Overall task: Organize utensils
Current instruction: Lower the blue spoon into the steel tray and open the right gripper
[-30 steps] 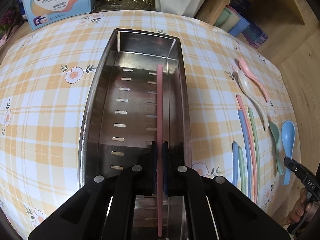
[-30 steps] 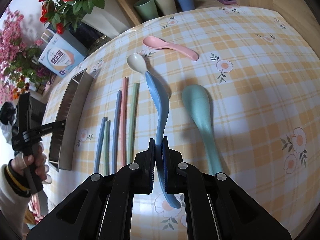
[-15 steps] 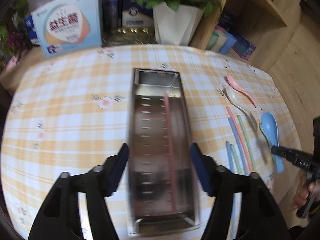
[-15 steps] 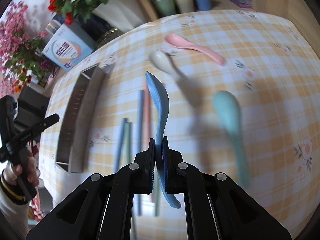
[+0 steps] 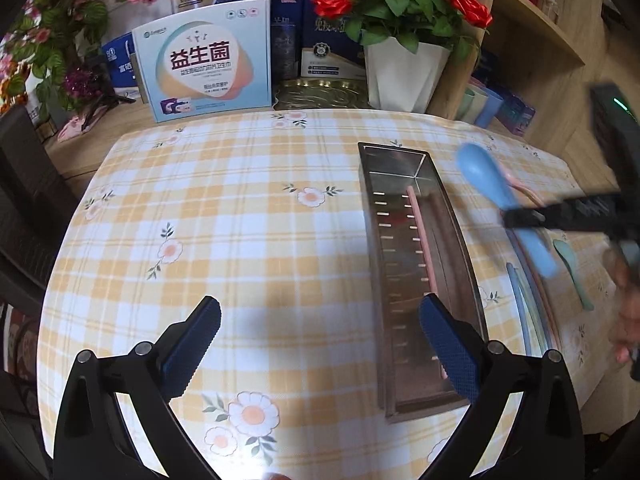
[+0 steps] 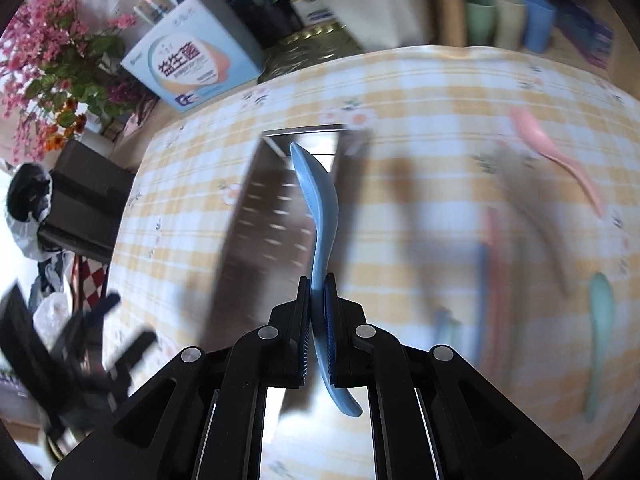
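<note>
The blue spoon (image 6: 320, 216) is pinched by the right claw (image 6: 318, 320) above the metal tray (image 5: 460, 240). The left claw (image 5: 316, 336) is being opened wide, with nothing between its jaws.

Both grippers are showing black angular bodies: the left gripper (image 5: 320, 330) and right gripper (image 6: 317, 320) are carrying silver screws behind blue ribbed pads (image 5: 448, 350) lining the jaws.

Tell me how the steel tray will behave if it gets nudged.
The steel tray looks rigid, so it should slide whole across the tablecloth. Low and long, it is unlikely to tip. The pink chopstick inside may rattle or roll.
</note>
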A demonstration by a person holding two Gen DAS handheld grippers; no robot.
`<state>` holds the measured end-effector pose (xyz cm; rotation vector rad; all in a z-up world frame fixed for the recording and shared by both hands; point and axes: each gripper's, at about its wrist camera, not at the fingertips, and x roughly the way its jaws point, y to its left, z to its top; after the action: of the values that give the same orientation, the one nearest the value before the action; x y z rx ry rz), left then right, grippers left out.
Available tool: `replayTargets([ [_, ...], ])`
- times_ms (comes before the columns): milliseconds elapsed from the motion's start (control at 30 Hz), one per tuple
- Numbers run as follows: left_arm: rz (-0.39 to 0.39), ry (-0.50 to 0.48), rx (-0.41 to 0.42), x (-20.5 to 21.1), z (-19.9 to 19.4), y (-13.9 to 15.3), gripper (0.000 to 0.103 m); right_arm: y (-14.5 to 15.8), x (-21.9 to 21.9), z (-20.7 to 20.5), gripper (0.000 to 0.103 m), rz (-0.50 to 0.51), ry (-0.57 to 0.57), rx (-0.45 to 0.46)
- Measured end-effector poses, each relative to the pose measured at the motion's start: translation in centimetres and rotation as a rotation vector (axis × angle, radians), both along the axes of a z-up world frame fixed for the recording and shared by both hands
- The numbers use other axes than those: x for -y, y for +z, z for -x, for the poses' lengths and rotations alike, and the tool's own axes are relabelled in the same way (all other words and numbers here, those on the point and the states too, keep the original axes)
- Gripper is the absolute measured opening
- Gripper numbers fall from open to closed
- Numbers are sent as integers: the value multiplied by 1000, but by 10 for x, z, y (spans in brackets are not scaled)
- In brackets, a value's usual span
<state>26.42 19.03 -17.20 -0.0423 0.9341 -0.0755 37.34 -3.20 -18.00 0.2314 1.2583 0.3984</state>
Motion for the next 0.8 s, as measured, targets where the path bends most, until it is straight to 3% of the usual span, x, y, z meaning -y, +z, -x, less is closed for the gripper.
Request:
replayTargets([
  [267, 43, 71, -11, -31, 16, -11, 97, -32, -54, -38, 7, 72, -43, -70],
  [500, 59, 106, -17, -45, 20, -16, 97, -52, -55, -49, 7, 94, -70, -96],
  [800, 56, 111, -8, -37, 21, -12, 97, -43, -47, -51, 9, 69, -54, -49],
])
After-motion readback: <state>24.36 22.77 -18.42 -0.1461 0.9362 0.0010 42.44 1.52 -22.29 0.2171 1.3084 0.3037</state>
